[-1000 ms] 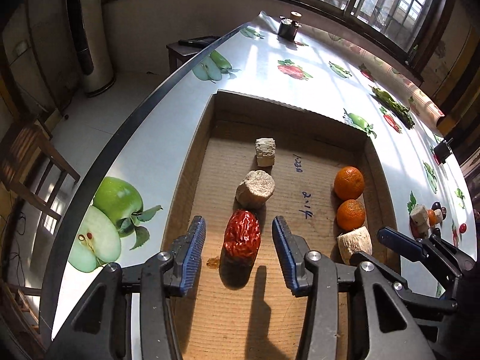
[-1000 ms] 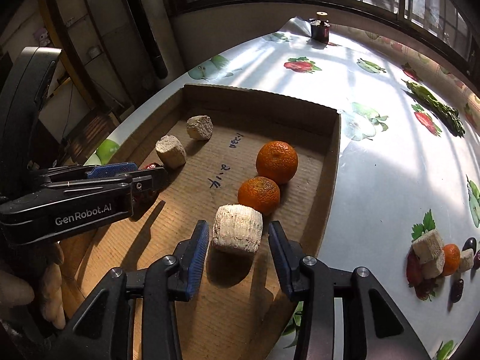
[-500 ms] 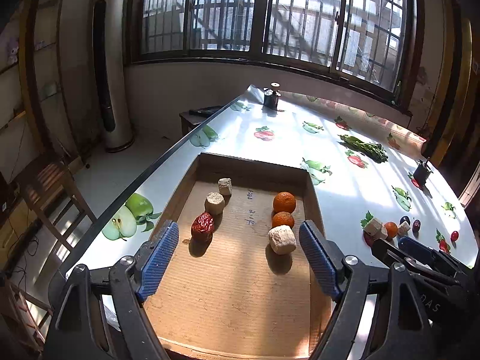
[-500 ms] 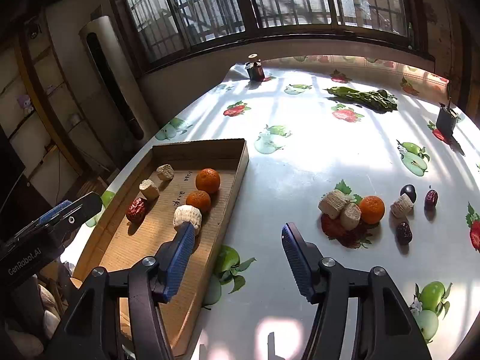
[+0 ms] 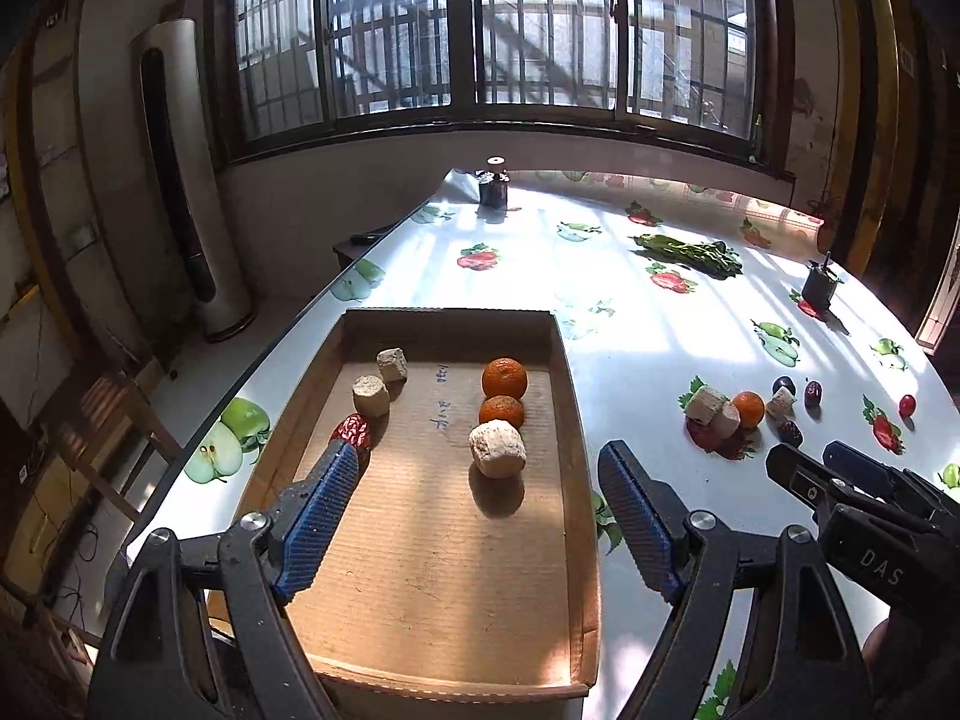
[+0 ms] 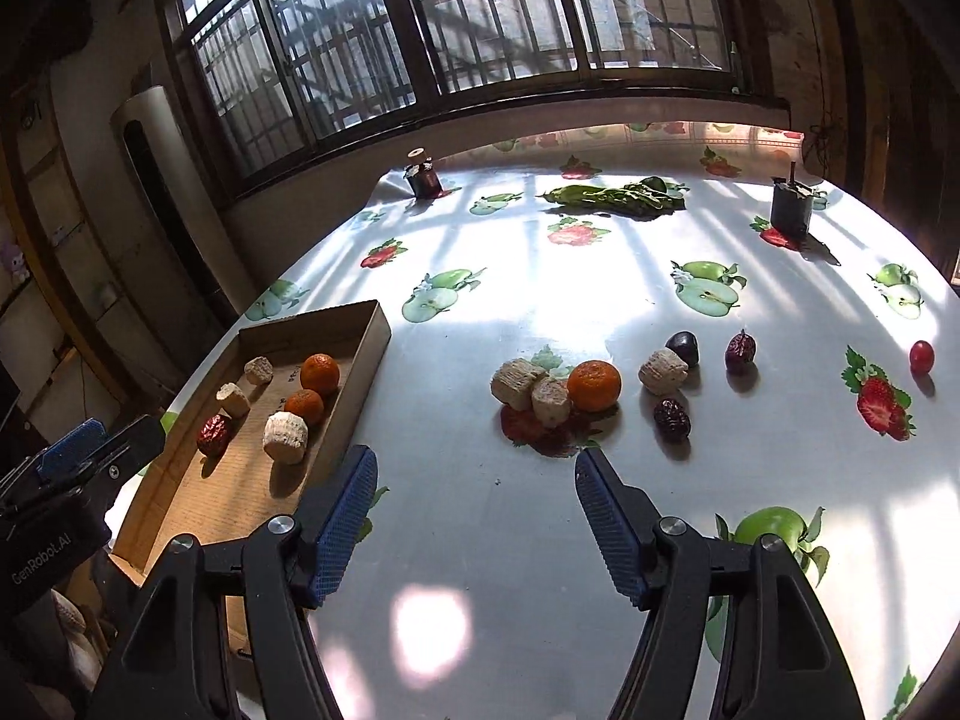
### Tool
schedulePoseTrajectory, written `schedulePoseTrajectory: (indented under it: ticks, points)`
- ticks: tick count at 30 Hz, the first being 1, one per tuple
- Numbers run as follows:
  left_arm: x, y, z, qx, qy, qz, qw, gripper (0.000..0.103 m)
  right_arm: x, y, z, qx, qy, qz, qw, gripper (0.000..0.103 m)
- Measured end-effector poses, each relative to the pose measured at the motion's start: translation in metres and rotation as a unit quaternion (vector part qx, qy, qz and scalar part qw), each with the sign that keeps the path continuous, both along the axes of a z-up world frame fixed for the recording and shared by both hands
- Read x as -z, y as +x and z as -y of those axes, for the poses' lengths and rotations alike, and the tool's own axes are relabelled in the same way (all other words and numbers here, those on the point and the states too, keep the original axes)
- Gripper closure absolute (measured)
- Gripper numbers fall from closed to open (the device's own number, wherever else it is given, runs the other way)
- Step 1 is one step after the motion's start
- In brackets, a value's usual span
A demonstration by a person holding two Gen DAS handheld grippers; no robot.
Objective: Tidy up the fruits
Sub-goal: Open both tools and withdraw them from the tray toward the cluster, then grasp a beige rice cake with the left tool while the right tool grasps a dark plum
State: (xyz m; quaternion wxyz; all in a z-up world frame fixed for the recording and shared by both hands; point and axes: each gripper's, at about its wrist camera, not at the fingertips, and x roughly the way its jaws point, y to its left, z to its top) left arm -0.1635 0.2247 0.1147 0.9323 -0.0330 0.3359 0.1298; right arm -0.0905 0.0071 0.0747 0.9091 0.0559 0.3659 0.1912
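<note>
A cardboard tray (image 5: 432, 576) (image 6: 240, 498) lies at the table's left edge. It holds two oranges (image 5: 504, 378) (image 6: 320, 373), a red date (image 5: 353, 430) (image 6: 214, 433) and three beige chunks (image 5: 497, 449) (image 6: 285, 437). More fruit lies loose on the tablecloth: an orange (image 6: 594, 384) (image 5: 748, 407), beige chunks (image 6: 517, 384), dark dates (image 6: 671, 418), a plum (image 6: 683, 348) and a cherry tomato (image 6: 921, 356). My left gripper (image 5: 480, 483) is open and empty above the tray. My right gripper (image 6: 474, 489) is open and empty above the tablecloth, short of the loose fruit.
Green vegetables (image 6: 612, 197) lie at the back of the table. A dark jar (image 6: 423, 177) stands at the far left corner and a dark box (image 6: 791, 208) at the far right. The table drops off on the left toward a chair (image 5: 102, 420).
Both grippers have opened wide and pulled back and up from the tray. The left one released the red date, the right one released the large beige chunk and swung right toward the loose fruit.
</note>
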Motion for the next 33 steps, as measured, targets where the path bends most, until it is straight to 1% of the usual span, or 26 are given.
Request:
schedulePoseTrajectory:
  ticks: [4,9,12,14,17,21,24,26,28,30,32,33]
  points:
    - [0.006,0.002,0.008,0.014,-0.005,-0.008,0.9999,0.021,0.004,0.000,0.011,0.007,0.007,-0.005,1.000,0.028]
    - [0.017,0.006,0.024,0.065,-0.040,-0.030,0.9967,0.021,0.008,0.004,0.033,0.027,0.021,-0.015,0.999,0.028]
    - [0.022,0.009,0.038,0.088,-0.042,-0.036,0.9945,0.021,0.005,0.008,0.058,0.050,0.025,-0.016,0.998,0.028]
    - [0.025,0.013,0.044,0.096,-0.045,-0.038,0.9936,0.021,0.001,0.011,0.080,0.071,0.020,-0.014,0.997,0.028]
    - [0.031,0.019,0.050,0.117,-0.064,-0.047,0.9899,0.021,-0.003,0.016,0.118,0.108,0.002,-0.011,0.994,0.028]
    - [0.037,0.025,0.055,0.135,-0.084,-0.055,0.9858,0.021,-0.006,0.029,0.179,0.165,-0.024,-0.016,0.986,0.029]
    - [0.042,0.031,0.062,0.147,-0.098,-0.060,0.9824,0.021,-0.010,0.038,0.221,0.204,-0.025,-0.032,0.978,0.029]
    - [0.044,0.035,0.069,0.157,-0.104,-0.067,0.9798,0.021,-0.013,0.043,0.240,0.217,-0.010,-0.042,0.975,0.029]
    - [0.044,0.040,0.078,0.166,-0.101,-0.071,0.9785,0.021,-0.014,0.050,0.244,0.217,-0.001,-0.050,0.975,0.029]
    - [0.039,0.046,0.083,0.170,-0.093,-0.069,0.9786,0.021,-0.012,0.058,0.230,0.199,-0.006,-0.055,0.979,0.029]
    - [0.032,0.054,0.084,0.167,-0.086,-0.063,0.9803,0.021,-0.005,0.068,0.205,0.161,-0.021,-0.062,0.985,0.029]
    - [0.028,0.060,0.082,0.163,-0.083,-0.058,0.9813,0.021,0.002,0.074,0.185,0.132,-0.031,-0.066,0.989,0.029]
